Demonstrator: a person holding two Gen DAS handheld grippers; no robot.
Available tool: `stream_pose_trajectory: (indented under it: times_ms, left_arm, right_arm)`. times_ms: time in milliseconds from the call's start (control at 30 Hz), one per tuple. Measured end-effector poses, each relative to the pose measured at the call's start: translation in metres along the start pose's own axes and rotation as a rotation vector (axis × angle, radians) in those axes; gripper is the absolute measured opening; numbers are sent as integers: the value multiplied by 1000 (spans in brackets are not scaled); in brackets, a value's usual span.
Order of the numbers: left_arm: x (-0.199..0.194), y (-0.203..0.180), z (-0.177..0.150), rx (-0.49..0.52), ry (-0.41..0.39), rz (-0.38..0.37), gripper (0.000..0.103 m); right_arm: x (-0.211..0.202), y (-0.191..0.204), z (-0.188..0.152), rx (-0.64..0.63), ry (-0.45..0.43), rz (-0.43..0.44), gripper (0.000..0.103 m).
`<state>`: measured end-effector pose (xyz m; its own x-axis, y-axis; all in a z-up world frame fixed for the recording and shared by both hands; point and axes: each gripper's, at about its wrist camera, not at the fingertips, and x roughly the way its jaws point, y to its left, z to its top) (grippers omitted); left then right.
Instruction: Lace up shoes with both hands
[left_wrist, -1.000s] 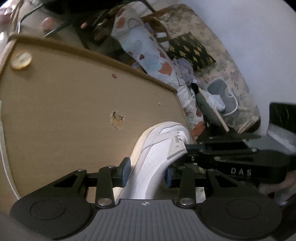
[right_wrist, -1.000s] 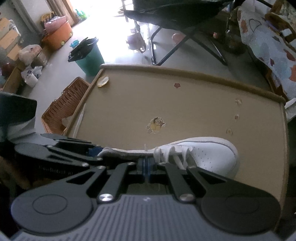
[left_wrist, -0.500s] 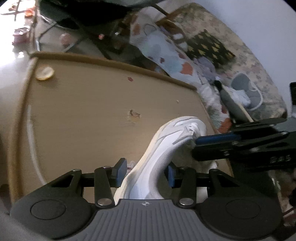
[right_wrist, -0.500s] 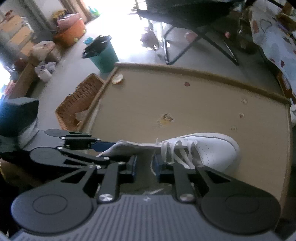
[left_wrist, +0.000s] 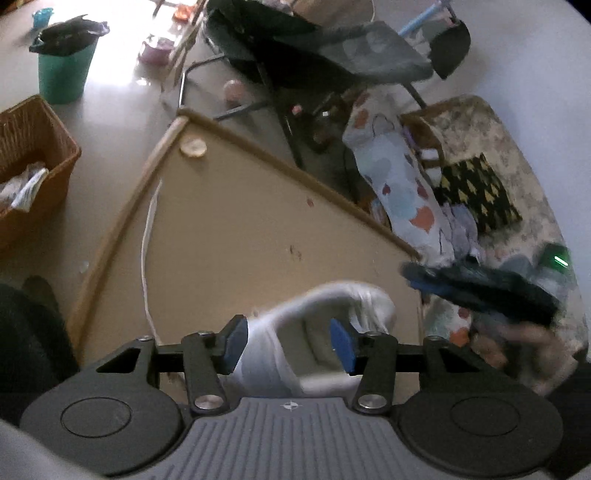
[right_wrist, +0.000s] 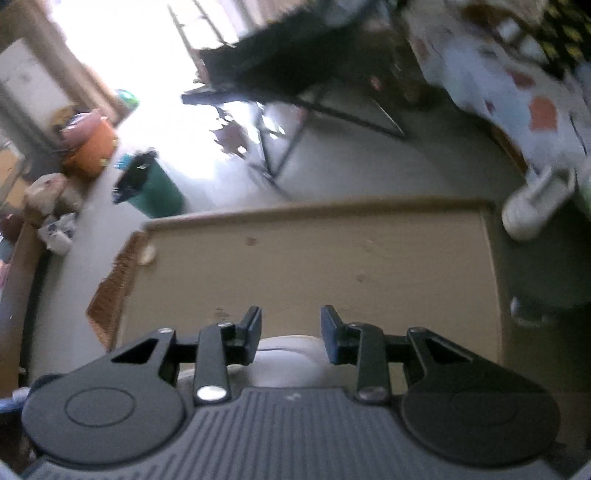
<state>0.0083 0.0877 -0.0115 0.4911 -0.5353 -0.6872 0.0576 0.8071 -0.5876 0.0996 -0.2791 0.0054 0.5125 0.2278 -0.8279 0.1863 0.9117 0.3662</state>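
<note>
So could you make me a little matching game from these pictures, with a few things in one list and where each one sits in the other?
Things:
1. white sneaker
2. green bin
3. wicker basket
4. left hand-held gripper

Places or states:
A. on the floor, lined with a black bag
B. on the tan table
C. open, fingers either side of the sneaker's heel
D. on the floor left of the table

Pairs: 1-B, 2-A, 3-D, 4-C

Two identical hand-held tongs: the left tongs (left_wrist: 288, 345) and right tongs (right_wrist: 291, 334) each show a grey ribbed body with a small white cross mark, black linkage arms on silver screws, round black discs at either side, and blue-faced pads (left_wrist: 341, 345).
</note>
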Motion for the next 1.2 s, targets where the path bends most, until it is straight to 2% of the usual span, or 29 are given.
stream_pose_trajectory:
  times_ms: [100,233,400,567,733,867,967,1033,1200]
  left_arm:
    - [-9,-6,-4,-36,41,27,52]
    - [-9,-8,-13,-91,95,24,52]
    - [-8,-10,-12,-78,109,75,52]
    - [2,-15,-9,-82,89,128,52]
    - [3,-33,10,6,60,232,52]
    - [19,-54,34,132,63,350,52]
    - [39,-66,48,245,81,407,52]
    - [50,-67,56,277,97,408,51]
    - [67,-59,70,273,132,431,48]
  right_arm:
    - [26,-14,1,69,40,26,35]
    - [51,-18,-5,60,76,27,34]
    - [42,-21,-18,67,80,43,34]
    - [31,-29,-31,66,92,36,34]
    - [26,-31,-46,72,68,27,35]
    - [22,-31,-56,83,37,22,35]
    - [18,-29,-63,83,5,18,35]
    - [15,-26,-67,67,-20,15,35]
    - [9,-20,-73,31,-49,11,35]
